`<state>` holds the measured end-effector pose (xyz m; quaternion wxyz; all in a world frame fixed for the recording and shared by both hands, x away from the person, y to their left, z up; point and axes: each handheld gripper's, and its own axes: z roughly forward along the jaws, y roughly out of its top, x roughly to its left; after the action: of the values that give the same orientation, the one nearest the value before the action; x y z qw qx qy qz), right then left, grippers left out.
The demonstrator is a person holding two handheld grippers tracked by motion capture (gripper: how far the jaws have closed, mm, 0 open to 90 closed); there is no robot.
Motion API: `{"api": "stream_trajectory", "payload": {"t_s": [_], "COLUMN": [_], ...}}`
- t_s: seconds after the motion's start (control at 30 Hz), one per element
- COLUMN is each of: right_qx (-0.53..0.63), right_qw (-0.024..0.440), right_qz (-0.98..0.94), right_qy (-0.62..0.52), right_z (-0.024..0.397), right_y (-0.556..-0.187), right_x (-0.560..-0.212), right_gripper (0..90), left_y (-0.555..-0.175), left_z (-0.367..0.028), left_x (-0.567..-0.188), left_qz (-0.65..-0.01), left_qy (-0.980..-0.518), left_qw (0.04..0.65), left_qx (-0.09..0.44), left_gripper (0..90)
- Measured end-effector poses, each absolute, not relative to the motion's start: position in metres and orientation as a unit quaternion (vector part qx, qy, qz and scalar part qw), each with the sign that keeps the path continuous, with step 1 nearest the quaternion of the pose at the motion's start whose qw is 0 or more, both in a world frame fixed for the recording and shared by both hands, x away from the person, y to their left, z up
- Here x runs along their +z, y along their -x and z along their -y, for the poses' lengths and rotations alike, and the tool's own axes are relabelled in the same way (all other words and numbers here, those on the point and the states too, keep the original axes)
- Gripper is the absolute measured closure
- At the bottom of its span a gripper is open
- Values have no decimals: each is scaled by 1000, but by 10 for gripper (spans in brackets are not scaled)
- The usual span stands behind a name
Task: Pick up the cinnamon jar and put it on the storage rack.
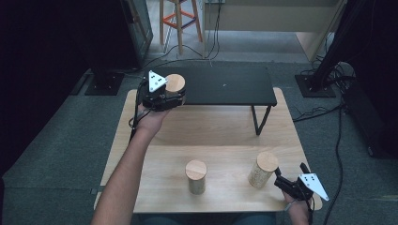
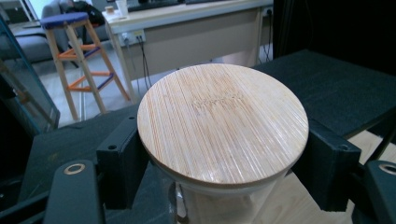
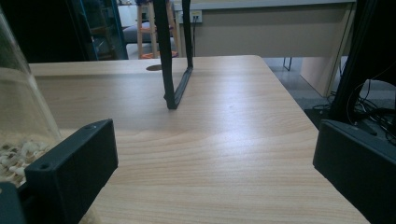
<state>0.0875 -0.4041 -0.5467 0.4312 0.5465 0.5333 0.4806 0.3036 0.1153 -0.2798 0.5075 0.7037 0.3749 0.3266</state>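
Note:
A glass jar with a round wooden lid (image 2: 223, 123) is clamped just under the lid by my left gripper (image 1: 172, 97), which is shut on it. It hangs above the left end of the low black shelf (image 1: 225, 84), lid (image 1: 175, 83) facing up. Two similar lidded jars stand on the wooden table (image 1: 220, 136): one at front centre (image 1: 195, 177), one at front right (image 1: 263, 169). My right gripper (image 1: 291, 174) sits low at the front right corner, jaws open and empty. The right jar's glass wall (image 3: 18, 121) stands just left of its left jaw, apart from it.
The black shelf stands on thin legs (image 3: 175, 88) across the back of the table. A wooden stool (image 1: 180, 18) and a desk lie beyond on the floor. Cables trail at the right (image 1: 328, 108). Bare tabletop lies between the jars and the shelf.

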Motion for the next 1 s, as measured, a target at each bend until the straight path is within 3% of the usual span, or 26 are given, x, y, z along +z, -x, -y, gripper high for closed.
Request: {"api": "stream_trajectory", "payload": {"t_s": [1.0], "right_qx": [482], "right_qw": [429], "right_qz": [-534], "right_qy": [-546], "right_z": [405], "right_y": [-87], "right_x": [-547], "right_gripper": [0], "left_y": [-355], "left_z": [-107], "left_x": [-277], "left_qz": [-427], "left_qy": [-698], "left_qw": [471], "left_qx": [329], "left_gripper": [259]}}
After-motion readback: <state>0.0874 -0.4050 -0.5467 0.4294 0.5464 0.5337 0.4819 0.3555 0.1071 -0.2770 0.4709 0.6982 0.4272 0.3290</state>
